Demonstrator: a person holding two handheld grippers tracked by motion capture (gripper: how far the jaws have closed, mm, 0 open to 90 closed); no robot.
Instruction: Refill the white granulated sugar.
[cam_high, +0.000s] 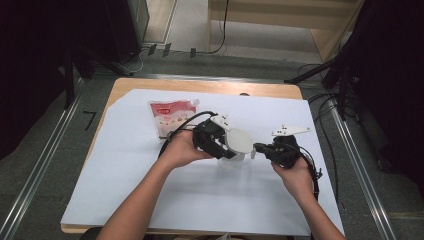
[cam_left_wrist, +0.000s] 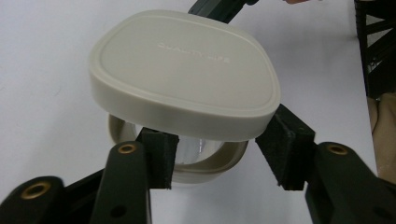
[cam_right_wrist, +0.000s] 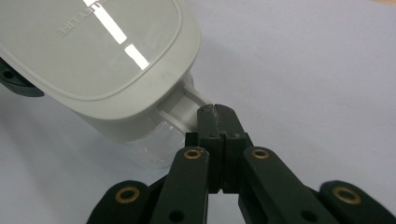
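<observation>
Beige lid (cam_left_wrist: 184, 70) sits tilted between left gripper (cam_left_wrist: 219, 154) jaws — touching both.

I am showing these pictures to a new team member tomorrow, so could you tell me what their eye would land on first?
First the beige lid, tilted above a clear container at the middle of the white sheet, with the left gripper gripping the lid's edges. Next the right gripper, jaws together, pinching the tab that sticks out at the container's side. Farther back on the sheet lies a red and white pouch.
</observation>
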